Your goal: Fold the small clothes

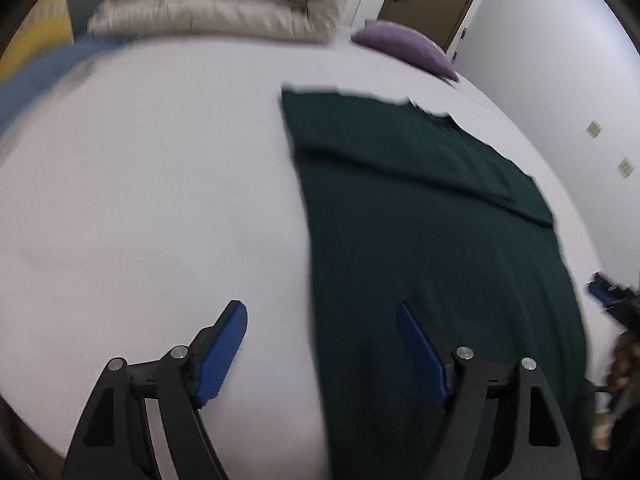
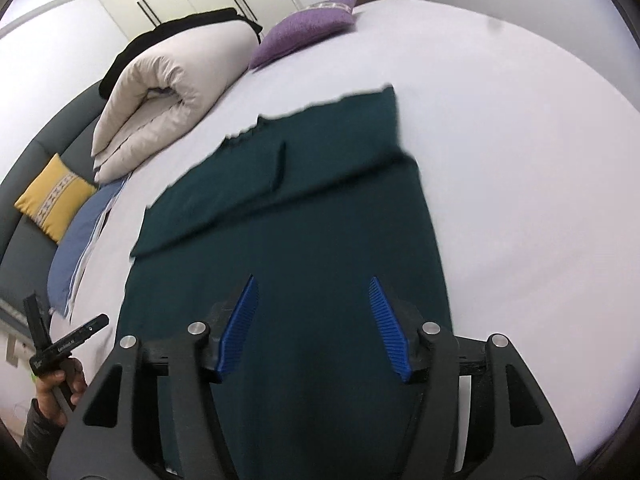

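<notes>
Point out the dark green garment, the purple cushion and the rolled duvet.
dark green garment (image 2: 304, 240): right wrist view, flat middle of the cloth.
purple cushion (image 2: 308, 28): right wrist view, centre of its top face.
rolled duvet (image 2: 160, 96): right wrist view, its cream outer layer.

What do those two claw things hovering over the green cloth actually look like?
Both the left gripper and the right gripper have black angular frames with triangular cut-outs, silver round bolts, and two ribbed blue finger pads. No cables are visible.
</notes>
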The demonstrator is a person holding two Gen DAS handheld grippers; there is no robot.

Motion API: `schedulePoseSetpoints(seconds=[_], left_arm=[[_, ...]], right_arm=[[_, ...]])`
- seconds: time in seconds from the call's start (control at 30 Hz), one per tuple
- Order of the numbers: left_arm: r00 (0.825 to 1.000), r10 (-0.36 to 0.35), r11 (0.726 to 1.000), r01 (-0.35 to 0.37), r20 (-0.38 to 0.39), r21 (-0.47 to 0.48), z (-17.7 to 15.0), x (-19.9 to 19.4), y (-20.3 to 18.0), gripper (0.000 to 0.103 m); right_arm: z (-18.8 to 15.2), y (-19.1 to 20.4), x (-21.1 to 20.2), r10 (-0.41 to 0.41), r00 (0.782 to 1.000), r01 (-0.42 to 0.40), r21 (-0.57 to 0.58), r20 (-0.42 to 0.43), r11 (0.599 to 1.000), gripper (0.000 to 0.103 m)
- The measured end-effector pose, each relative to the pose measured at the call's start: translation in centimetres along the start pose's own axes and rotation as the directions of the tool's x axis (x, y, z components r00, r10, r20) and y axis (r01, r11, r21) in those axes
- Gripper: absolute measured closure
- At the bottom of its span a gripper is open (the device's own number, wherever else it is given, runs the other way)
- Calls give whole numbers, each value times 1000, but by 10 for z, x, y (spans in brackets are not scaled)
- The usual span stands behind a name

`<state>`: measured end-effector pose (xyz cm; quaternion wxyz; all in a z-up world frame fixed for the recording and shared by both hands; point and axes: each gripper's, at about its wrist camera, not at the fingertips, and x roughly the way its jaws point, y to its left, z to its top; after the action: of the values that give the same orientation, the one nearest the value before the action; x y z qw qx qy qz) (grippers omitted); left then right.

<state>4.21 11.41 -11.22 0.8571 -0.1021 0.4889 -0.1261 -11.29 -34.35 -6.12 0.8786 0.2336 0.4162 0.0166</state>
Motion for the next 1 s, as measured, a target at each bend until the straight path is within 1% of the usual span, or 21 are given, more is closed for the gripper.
schedulePoseSetpoints(seconds=[0.07,0.17,0.2,0.23,0.3,0.4,0.57,0.67,0.73,0.83,0.9,0.97,1.0], left_arm=[[999,-42,998,41,-27,-38,-21,-9,4,23],[995,-96,991,92,-33,-93,-42,-24,12,23],[991,-131,986,126,-35,-113,-48,-28,13,23],[983,-177,975,168,-53,-143,-54,-29,17,23],[975,-206,968,191,-80,-164,-63,-30,16,24],[967,-230,965,212,-113,-153,-70,-32,12,26],[940,-296,945,263,-169,-195,-75,-23,13,33],[926,-330,930,285,-185,-233,-81,-21,18,36],[915,-354,919,301,-194,-256,-83,-20,22,41],[892,-394,901,329,-220,-283,-88,-17,26,48],[881,-413,891,339,-232,-302,-91,-14,29,50],[866,-439,876,354,-238,-328,-96,-11,33,50],[862,-448,870,359,-238,-337,-96,-10,34,50]], right_arm=[[-23,-6,-13,23,1000,-22,11,-20,1000,47],[-49,-15,-33,55,998,-54,30,-25,998,47],[-56,-18,-41,61,998,-60,35,-19,998,47],[-61,-21,-47,70,997,-70,42,-15,997,47],[-70,-28,-57,89,996,-89,67,-11,994,47],[-85,-40,-68,102,995,-100,103,-20,990,47],[-101,-59,-78,125,991,-119,137,-40,983,47],[-108,-73,-80,139,989,-127,176,-56,976,47],[-109,-82,-78,158,985,-141,205,-67,969,47],[-115,-91,-76,190,978,-165,237,-85,957,47],[-117,-95,-76,210,973,-182,250,-91,951,46],[-116,-96,-75,226,969,-195,259,-95,946,46],[-117,-98,-75,233,968,-200,265,-98,943,46]])
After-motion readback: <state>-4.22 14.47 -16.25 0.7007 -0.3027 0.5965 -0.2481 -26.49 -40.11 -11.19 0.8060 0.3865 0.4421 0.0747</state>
